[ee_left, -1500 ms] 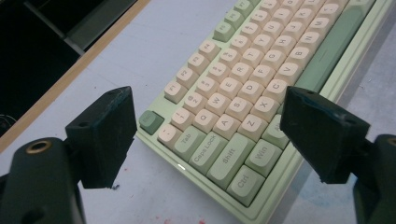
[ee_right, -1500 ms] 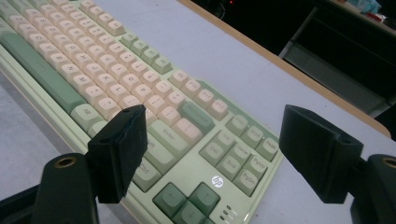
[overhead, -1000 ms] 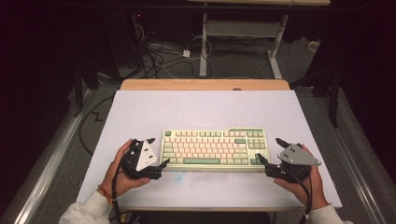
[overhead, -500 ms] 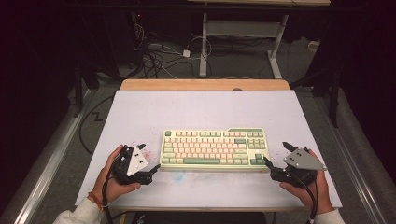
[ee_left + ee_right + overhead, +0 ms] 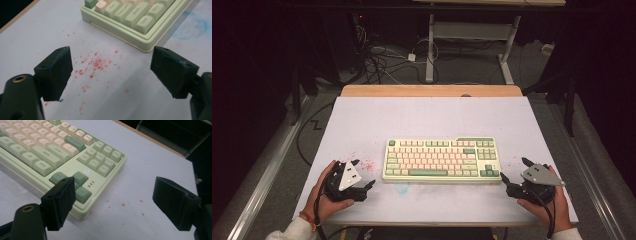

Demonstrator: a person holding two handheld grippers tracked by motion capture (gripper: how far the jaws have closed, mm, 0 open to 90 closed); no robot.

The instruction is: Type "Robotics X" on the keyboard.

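Here, both grippers, left gripper (image 5: 364, 173) and right gripper (image 5: 514, 169), flank the keyboard (image 5: 442, 159), fingers spread, empty.

High view: fixed overhead on person's side, looks forward and down over the whole table (image 5: 362, 120), far off. Left gripper view: low, close to tabletop, looks along its jaws at keyboard's (image 5: 130, 22) near-left corner. Right gripper view: low, close, faces keyboard's (image 5: 62, 152) near-right corner and table edge. All three share the keyboard (image 5: 441, 160).
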